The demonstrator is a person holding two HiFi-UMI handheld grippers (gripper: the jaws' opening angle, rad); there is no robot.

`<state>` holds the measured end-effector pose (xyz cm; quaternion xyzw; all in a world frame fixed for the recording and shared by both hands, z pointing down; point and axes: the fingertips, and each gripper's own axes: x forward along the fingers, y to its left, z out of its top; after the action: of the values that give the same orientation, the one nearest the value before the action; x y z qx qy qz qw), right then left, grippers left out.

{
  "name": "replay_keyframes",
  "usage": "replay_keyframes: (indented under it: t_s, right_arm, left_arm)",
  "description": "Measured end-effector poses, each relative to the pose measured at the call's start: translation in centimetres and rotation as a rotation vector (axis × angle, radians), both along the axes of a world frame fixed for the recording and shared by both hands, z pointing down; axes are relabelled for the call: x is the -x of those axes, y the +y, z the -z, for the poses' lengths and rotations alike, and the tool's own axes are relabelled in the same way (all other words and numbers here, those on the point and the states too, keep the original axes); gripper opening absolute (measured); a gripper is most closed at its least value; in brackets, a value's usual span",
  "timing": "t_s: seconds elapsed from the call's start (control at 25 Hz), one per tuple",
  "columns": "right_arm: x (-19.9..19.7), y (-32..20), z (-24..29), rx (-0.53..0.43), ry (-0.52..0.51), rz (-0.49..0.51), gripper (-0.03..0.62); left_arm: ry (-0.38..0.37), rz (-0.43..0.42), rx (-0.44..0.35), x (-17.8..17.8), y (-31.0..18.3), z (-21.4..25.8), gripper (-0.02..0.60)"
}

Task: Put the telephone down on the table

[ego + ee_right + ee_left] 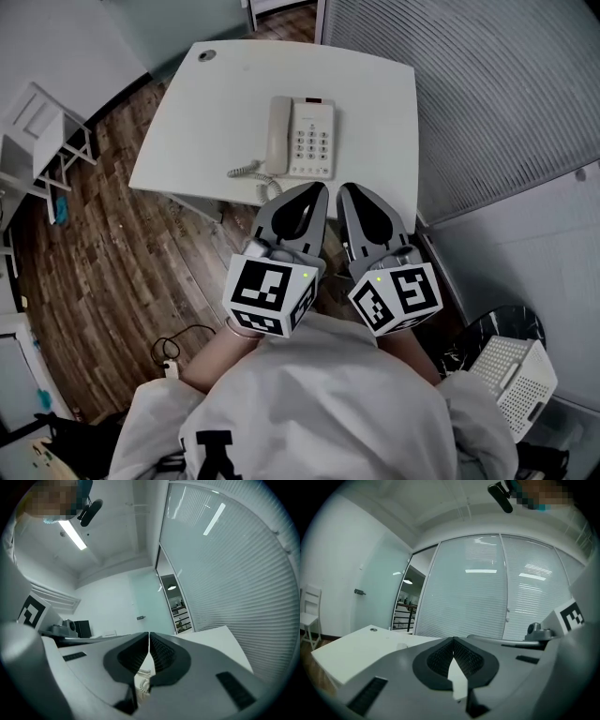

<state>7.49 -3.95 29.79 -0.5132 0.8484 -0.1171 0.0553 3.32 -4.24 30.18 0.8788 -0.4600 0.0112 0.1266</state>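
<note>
A beige telephone [302, 137] with its handset on the cradle lies on the white table [234, 103], its coiled cord [251, 172] trailing toward the near edge. My left gripper [317, 189] and right gripper [345, 190] are held side by side just short of the table's near edge, both pointing at the phone, both shut and empty. In the left gripper view the jaws [453, 640] meet with the table top [351, 651] beyond. In the right gripper view the shut jaws [149, 635] show a bit of the coiled cord [143, 680] in the gap below them.
A white chair [37, 131] stands on the wooden floor at the left. A white perforated basket [511, 370] sits at the lower right. Slatted blinds [487, 84] line the wall to the right of the table. A cable [173, 347] lies on the floor near my left side.
</note>
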Motion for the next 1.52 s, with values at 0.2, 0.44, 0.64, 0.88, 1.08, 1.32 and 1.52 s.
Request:
replay_keyframes:
  t_s: [0.2, 0.44, 0.64, 0.88, 1.08, 1.32, 1.52]
  right_arm:
    - [-0.6, 3.9, 0.4, -0.017, 0.002, 0.018, 0.031]
    - [-0.7, 6.7, 1.1, -0.039, 0.006, 0.050, 0.032]
    - [-0.9, 7.2, 1.8, -0.053, 0.001, 0.049, 0.032]
    - [-0.7, 8.0, 1.4, -0.048, -0.006, 0.055, 0.031]
    - [-0.4, 8.9, 1.4, -0.049, 0.004, 0.056, 0.031]
    - [-0.1, 10.2, 1.4, -0.054, 0.025, 0.043, 0.032]
    - [0.8, 12.4, 1.2, -0.043, 0.028, 0.031, 0.031]
  left_arm:
    - [0.008, 0.013, 0.012, -0.7, 4.0, -0.8, 0.005]
    - [0.016, 0.032, 0.003, -1.1, 6.6, -0.2, 0.005]
    - [0.010, 0.026, -0.015, -1.5, 7.1, 0.5, 0.005]
    - [0.003, 0.029, 0.001, -1.4, 8.0, -0.3, 0.005]
    - [0.002, 0.028, -0.014, -1.3, 8.9, 0.0, 0.005]
    - [0.018, 0.025, -0.028, -0.6, 10.0, 0.4, 0.005]
    - [0.017, 0.024, -0.024, 0.6, 12.2, 0.2, 0.005]
